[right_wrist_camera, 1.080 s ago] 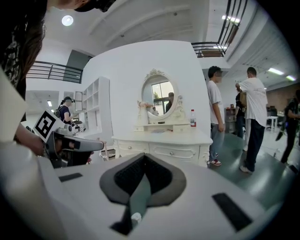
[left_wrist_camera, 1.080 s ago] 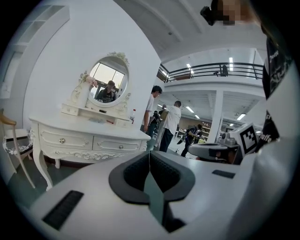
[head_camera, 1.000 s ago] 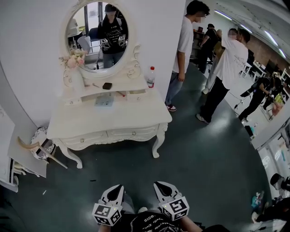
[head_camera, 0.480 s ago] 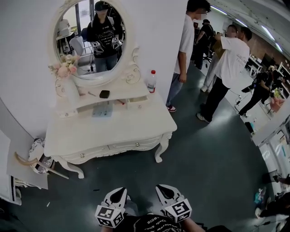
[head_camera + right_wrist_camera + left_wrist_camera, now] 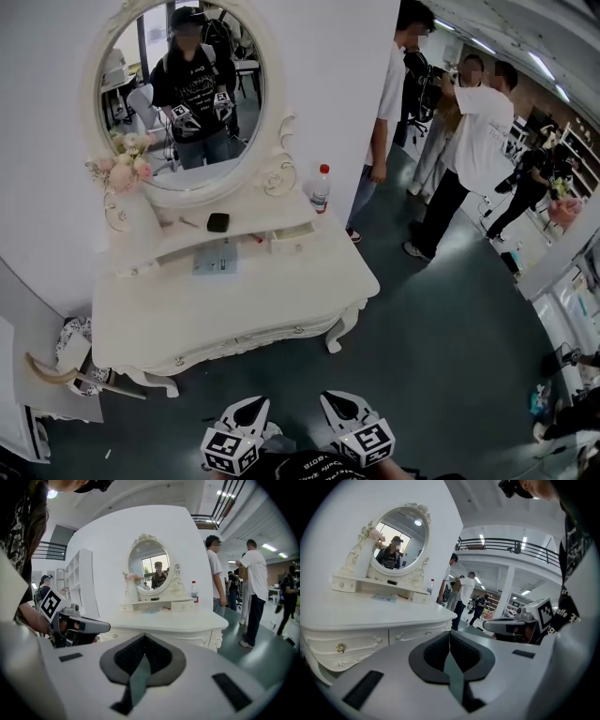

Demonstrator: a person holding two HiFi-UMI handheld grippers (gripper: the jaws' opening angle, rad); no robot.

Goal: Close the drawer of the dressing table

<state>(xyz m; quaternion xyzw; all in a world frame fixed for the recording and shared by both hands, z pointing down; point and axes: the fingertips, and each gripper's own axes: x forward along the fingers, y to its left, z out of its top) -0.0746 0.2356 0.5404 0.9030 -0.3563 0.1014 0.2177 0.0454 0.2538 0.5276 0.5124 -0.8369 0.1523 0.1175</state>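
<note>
- Left tongs [image 5: 249, 411] and right tongs [image 5: 339, 409]: jaws closed tight on both, nothing held. They sit side by side, low and close to the body.
- Floor [image 5: 403, 309]: dark green. It separates the tongs from the table, which is well apart from them.
- Table [image 5: 234, 300]: white, ahead and slightly left. The front drawers [image 5: 239, 339] look flush, with knobs in line.
- Drawer [image 5: 292, 240]: the small one at the right end of the raised shelf, on the far side of the top. Its front juts past the shelf face, so I judge it to be the open one.
- Step: approach. Closing not begun, no contact with the table.
- Next move: reach over the top to the far right, set closed tips square on the drawer front, and push straight toward the wall until flush. An off-centre push may jam it.
- Bottle [image 5: 321, 190]: red cap, on the shelf just right of the drawer, so keep the tongs off it.
- Also on the table: a bluish card [image 5: 216, 256] on the top and a black case [image 5: 217, 222] on the shelf.
- Far: oval mirror [image 5: 183, 94], flowers [image 5: 122, 169] at its left, people [image 5: 473, 141] standing far right.
- Writing: bottle label and card print are too small to read. Marker cubes [image 5: 228, 450] show black square patterns, no letters. Shirt print at the near edge is not legible.
</note>
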